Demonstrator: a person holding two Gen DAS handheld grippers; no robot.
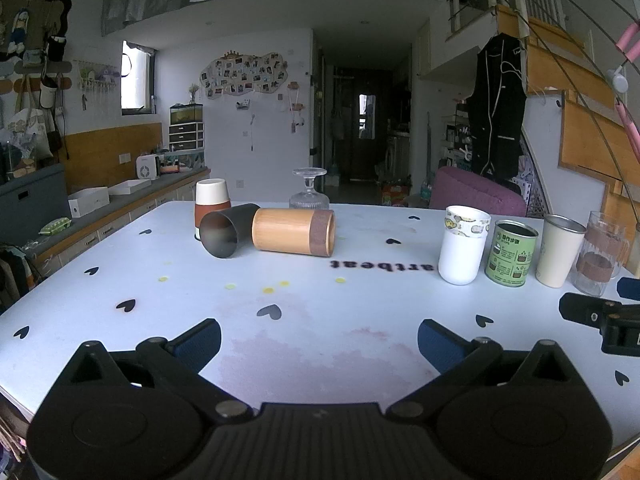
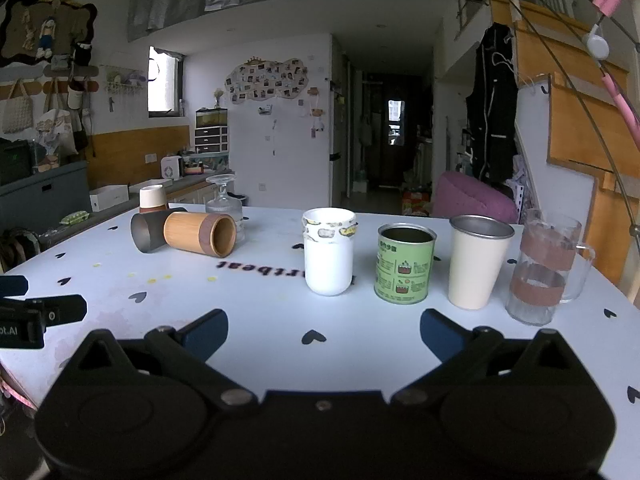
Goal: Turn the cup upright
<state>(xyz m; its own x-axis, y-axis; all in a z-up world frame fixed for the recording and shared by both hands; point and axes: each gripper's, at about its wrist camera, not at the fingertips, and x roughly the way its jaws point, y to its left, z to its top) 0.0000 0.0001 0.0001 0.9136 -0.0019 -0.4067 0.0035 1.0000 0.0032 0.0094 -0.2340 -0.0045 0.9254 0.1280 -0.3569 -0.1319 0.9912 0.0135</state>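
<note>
Lying sideways on the table, a cylindrical bamboo cup faces both spread, empty hand-held grippers.

Left gripper: matte black plastic body, ribbed centre plate, 2 silver pivot screws, blue-padded jaws. Right gripper: same.

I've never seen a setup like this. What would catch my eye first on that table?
Probably the two cups lying on their sides at the far left: a bamboo cup and a dark cup touching it. To the right, a tidy upright row stands out: white cup, green tin, cream tumbler and glass mug. Both grippers, left and right, hang open and empty in the foreground.
</note>
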